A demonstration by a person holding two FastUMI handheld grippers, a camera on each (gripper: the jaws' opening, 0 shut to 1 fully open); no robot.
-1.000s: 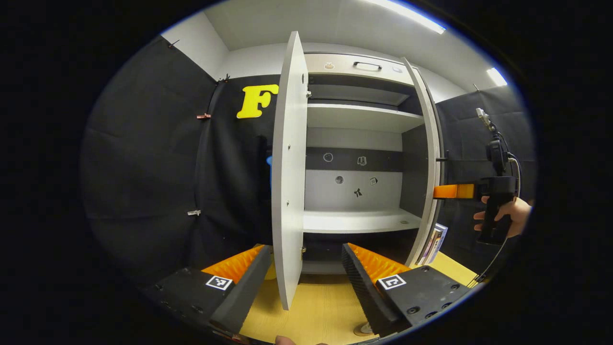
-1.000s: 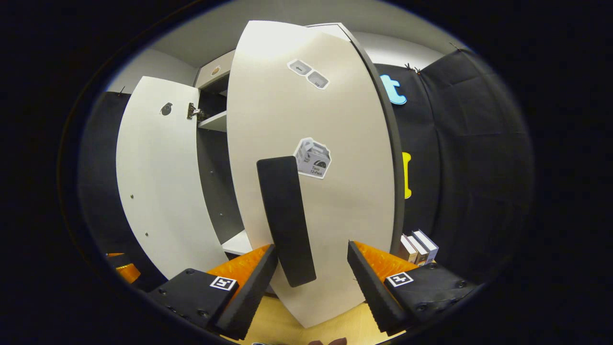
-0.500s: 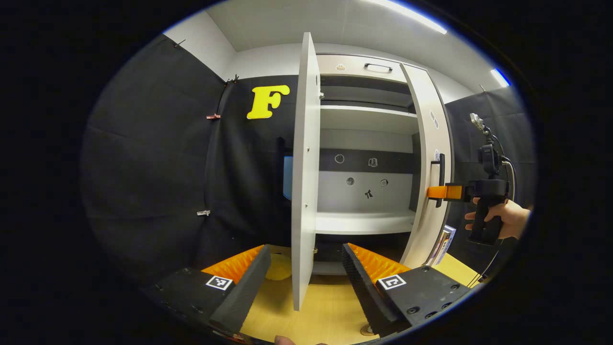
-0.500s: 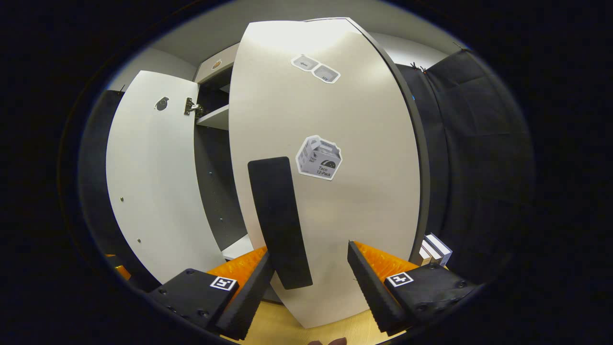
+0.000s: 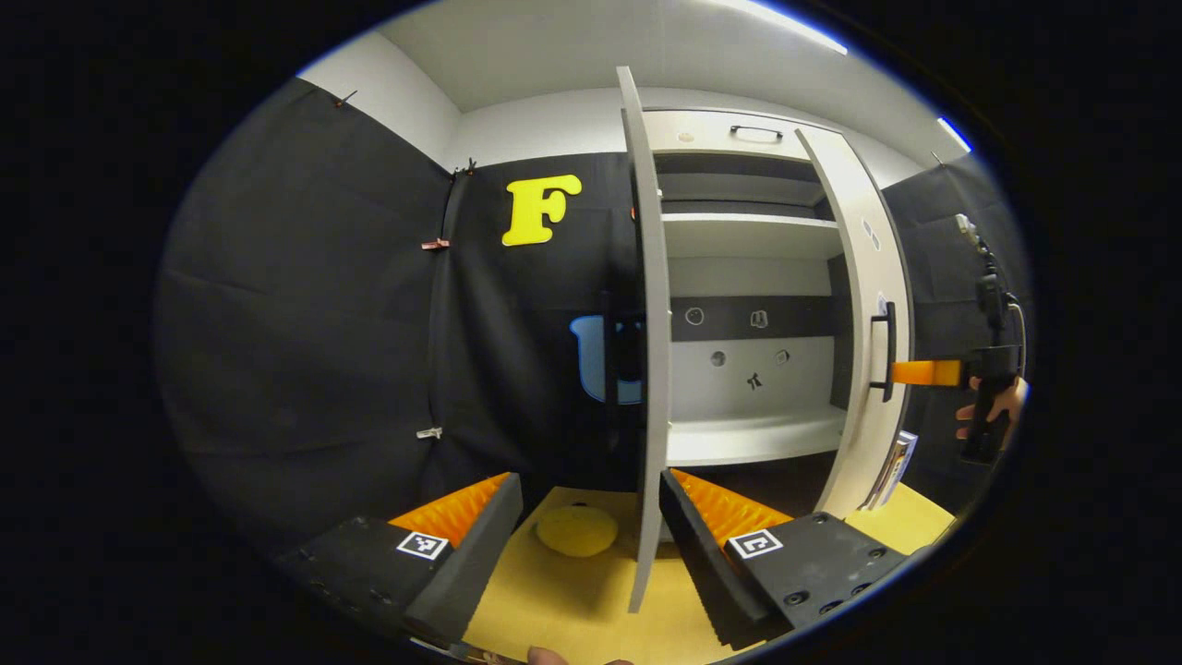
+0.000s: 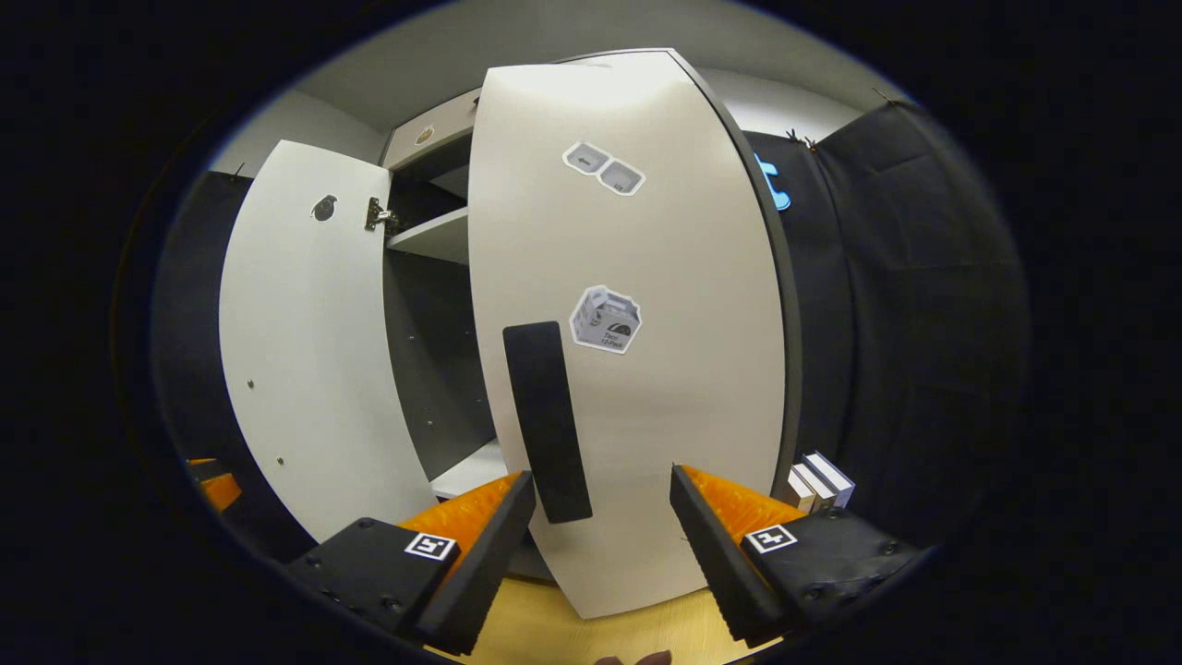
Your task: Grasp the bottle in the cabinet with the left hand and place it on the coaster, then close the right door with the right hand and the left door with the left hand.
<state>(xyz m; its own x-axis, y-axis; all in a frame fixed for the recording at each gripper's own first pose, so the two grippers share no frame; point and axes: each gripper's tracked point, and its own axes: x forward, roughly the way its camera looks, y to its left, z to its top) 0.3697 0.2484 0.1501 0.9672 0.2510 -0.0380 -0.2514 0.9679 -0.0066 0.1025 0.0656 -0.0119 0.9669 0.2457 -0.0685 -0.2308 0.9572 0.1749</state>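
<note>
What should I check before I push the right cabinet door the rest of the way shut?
1. Right gripper at the right door, handle between its open fingers: ok.
2. Right door shut: not ok, it stands partly open, with the shelf visible past it.
3. Left door clear of the right door's swing: ok, it stands wide open, edge-on in the left gripper view.
4. Left gripper free for the left door: ok, open and holding nothing.
5. Bottle on the coaster: cannot tell; only a yellow round thing lies on the table.
6. Books beside the cabinet clear of the door: ok.
</note>
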